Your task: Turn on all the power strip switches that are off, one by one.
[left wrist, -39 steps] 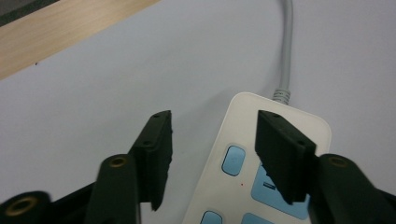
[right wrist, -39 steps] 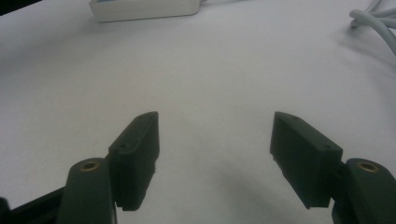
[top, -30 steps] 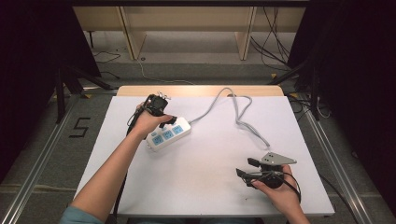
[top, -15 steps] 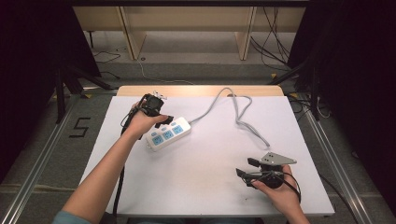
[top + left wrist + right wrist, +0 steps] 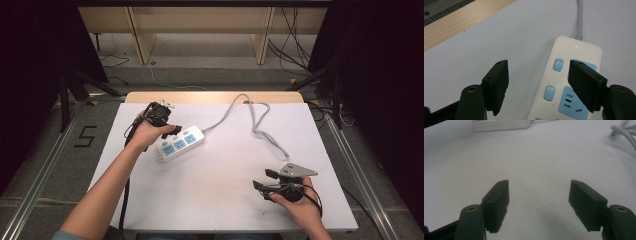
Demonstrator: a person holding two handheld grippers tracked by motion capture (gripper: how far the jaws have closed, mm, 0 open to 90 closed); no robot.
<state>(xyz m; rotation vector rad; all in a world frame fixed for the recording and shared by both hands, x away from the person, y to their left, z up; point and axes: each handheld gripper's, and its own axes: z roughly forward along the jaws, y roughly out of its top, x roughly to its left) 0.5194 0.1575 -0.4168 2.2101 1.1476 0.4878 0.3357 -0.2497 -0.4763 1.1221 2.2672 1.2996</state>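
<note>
A white plastic power strip (image 5: 564, 85) with light-blue sockets and buttons is lying on the white table (image 5: 220, 195), its grey cable (image 5: 260, 125) trailing away. The left gripper (image 5: 537, 86) is hovering over it, jaws gaping wide. The right gripper (image 5: 539, 205), jaws likewise spread, is sitting well apart.

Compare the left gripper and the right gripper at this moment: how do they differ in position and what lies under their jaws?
The left gripper hovers at the power strip, far on the table; the right gripper sits near the front edge. One left jaw overlaps the strip's sockets; the right gripper's jaws frame bare tabletop. Both are open and hold nothing.
</note>
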